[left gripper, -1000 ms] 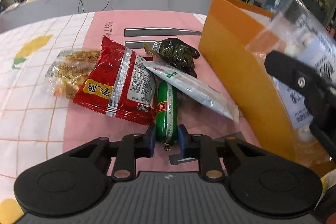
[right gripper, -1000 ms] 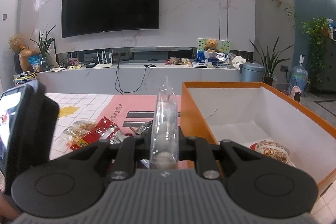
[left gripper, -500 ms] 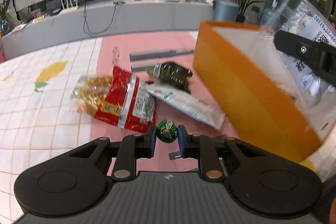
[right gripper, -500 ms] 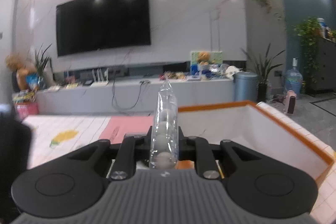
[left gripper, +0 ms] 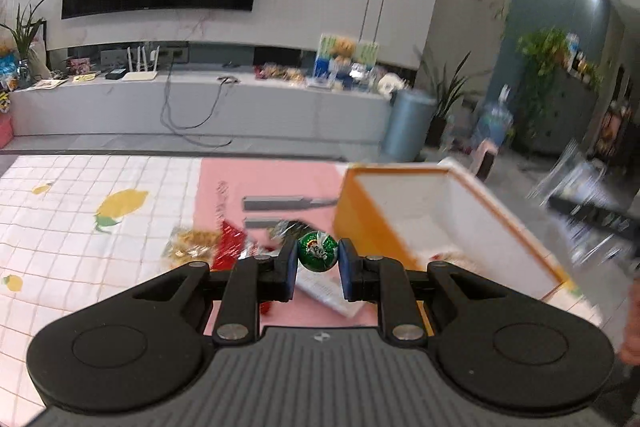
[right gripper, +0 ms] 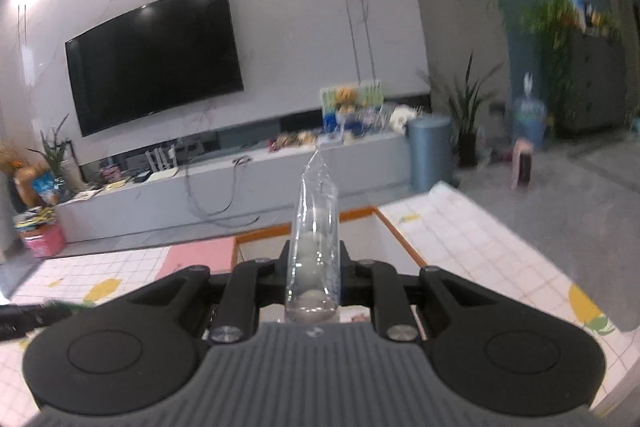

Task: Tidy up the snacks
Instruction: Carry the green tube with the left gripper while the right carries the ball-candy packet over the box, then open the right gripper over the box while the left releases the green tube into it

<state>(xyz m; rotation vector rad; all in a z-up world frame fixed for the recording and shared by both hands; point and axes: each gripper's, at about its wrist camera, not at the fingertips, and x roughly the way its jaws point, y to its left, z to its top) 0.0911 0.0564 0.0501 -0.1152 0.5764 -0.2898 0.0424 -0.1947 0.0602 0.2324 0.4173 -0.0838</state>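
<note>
Plainly, the left gripper (left gripper: 318, 254) pinches only the end of the green sausage (left gripper: 318, 251) while the right gripper (right gripper: 313, 267) clamps the clear bag (right gripper: 314, 247), both above the orange box (left gripper: 452, 223), so either could slip and fall onto the bench (left gripper: 100, 247).

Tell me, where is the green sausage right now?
In the left wrist view, the green sausage is pinched end-on in the left gripper, lifted above the snack pile, just left of the orange box.
</note>
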